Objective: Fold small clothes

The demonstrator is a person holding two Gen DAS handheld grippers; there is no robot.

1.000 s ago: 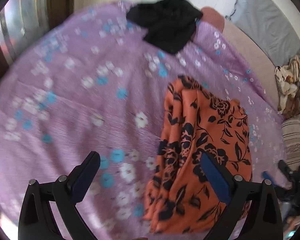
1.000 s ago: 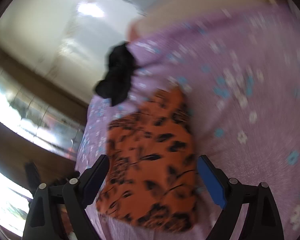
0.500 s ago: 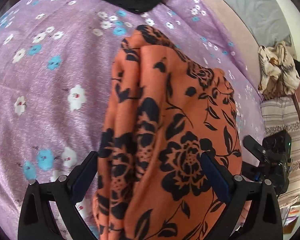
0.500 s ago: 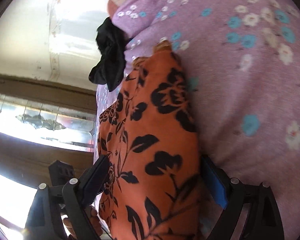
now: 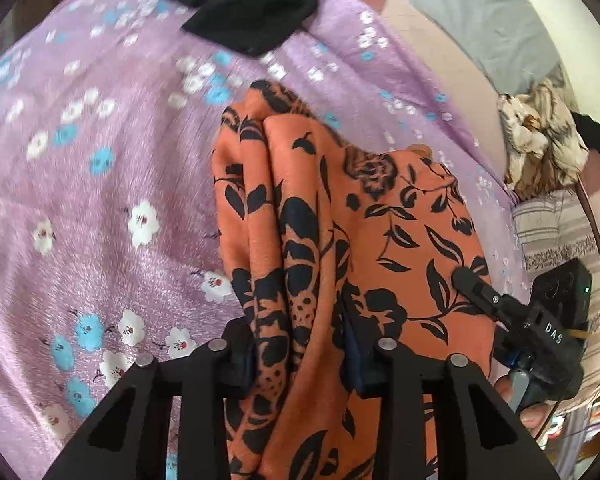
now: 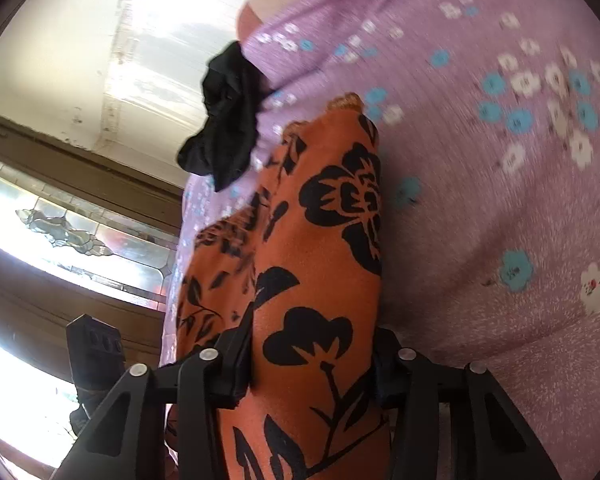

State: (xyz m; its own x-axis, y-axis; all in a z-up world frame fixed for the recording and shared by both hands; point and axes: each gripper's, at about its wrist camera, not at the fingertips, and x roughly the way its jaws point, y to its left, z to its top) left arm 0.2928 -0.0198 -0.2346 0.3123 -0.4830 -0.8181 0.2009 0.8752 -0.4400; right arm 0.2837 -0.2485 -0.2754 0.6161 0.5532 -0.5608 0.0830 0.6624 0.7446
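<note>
An orange garment with black flowers [image 5: 340, 216] lies folded lengthwise on a purple flowered bed sheet [image 5: 100, 184]. My left gripper [image 5: 300, 356] has its jaws closing on the garment's near left fold, and both pads press the bunched cloth. In the right wrist view the same orange garment [image 6: 316, 240] runs away from me. My right gripper [image 6: 312, 364] is closing on its near end, pads pinching the cloth from both sides. The right gripper [image 5: 512, 320] shows in the left wrist view at the garment's right edge, with a hand behind it.
A crumpled black garment [image 5: 252, 4] sits at the far edge of the bed, also the black garment [image 6: 224, 120]. A pile of patterned cloth [image 5: 540, 140] and a striped fabric [image 5: 556, 232] lie to the right. A glazed wooden door [image 6: 72, 240] stands left.
Both grippers came down over the orange garment with wide jaws, then narrowed until the pads pinched its near folds. The cloth now bunches between the fingers.
</note>
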